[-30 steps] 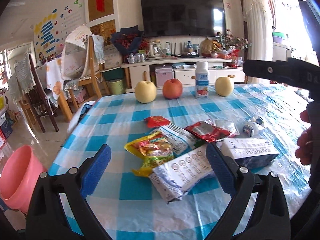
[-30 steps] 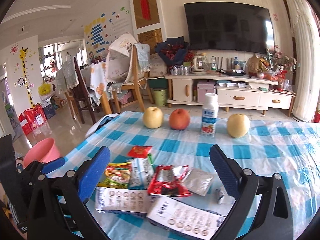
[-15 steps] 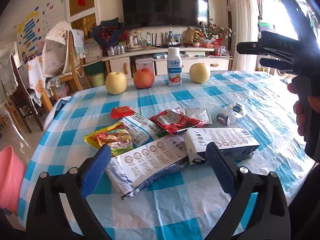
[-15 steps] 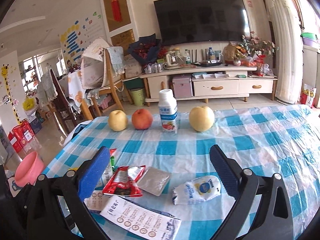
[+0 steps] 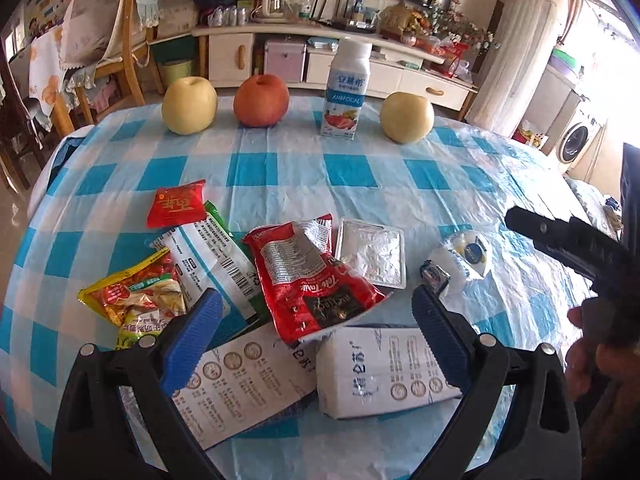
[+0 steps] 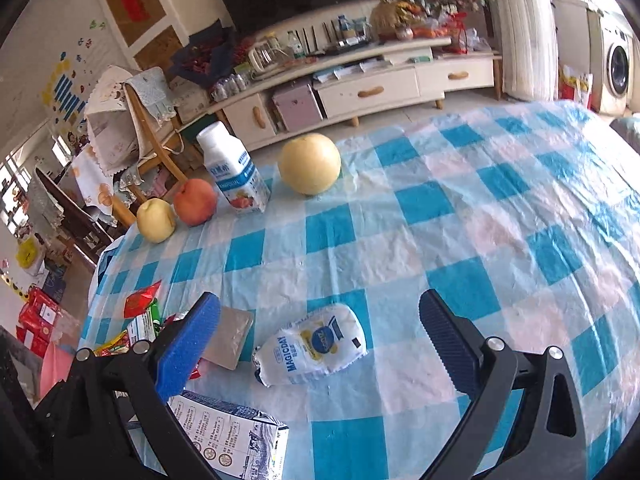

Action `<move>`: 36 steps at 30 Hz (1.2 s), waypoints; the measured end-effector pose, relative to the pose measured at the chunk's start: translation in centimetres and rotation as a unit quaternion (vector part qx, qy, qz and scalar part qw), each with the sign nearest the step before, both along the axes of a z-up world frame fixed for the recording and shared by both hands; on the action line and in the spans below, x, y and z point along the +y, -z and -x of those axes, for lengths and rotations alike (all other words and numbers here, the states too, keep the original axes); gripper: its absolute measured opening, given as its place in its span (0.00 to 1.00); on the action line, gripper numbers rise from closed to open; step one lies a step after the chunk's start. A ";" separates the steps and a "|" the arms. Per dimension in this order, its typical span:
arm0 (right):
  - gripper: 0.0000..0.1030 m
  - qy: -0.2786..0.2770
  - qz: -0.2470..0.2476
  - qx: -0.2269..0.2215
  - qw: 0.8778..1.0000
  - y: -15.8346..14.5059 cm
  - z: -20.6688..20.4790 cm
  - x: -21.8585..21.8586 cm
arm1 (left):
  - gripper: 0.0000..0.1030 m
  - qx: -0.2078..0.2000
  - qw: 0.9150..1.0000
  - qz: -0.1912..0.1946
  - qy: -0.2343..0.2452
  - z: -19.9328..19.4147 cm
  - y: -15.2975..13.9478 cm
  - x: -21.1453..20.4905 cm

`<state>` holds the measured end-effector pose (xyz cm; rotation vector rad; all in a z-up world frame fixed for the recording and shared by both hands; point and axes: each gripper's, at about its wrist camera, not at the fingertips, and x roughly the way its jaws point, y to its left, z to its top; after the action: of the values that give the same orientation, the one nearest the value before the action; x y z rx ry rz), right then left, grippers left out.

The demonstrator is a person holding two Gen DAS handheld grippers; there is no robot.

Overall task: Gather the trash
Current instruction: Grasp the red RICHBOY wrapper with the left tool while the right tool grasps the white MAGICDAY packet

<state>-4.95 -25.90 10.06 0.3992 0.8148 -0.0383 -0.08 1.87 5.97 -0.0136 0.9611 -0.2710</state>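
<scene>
1. Over the last second both tongs have moved in low over the surface (image 6: 500, 216), leaving the earlier wider view of the room.
2. The left tongs (image 5: 316, 320), wide open and empty, now frame the red wrapper (image 5: 308, 276) in the trash pile.
3. The right tongs (image 6: 320, 336), also wide open and empty, now frame the white packet (image 6: 312, 346); likely two grasps come next.

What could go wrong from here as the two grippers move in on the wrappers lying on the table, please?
1. The red wrapper overlaps the white pouch and carton, so the open left gripper may drag several pieces.
2. The flat white packet between the open right gripper fingers may slide on the slick tablecloth rather than lift.
</scene>
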 end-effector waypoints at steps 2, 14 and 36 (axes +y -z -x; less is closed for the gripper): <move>0.95 -0.003 -0.006 0.026 1.000 1.1 -0.5 0.1 | 0.93 0.026 1.000 0.003 -0.013 -1.4 0.9 -0.3; 0.82 -0.062 0.028 0.095 0.993 5.3 -2.7 4.2 | 0.84 0.071 0.996 -0.043 -0.032 -4.9 3.3 -1.3; 0.79 -0.058 0.024 0.092 0.994 6.4 -3.5 4.4 | 0.57 0.053 0.997 -0.053 0.029 -3.9 4.2 -3.2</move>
<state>-1.47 -21.53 3.61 0.3054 1.0160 0.0144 3.79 -1.33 1.82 0.0981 1.0813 -0.2753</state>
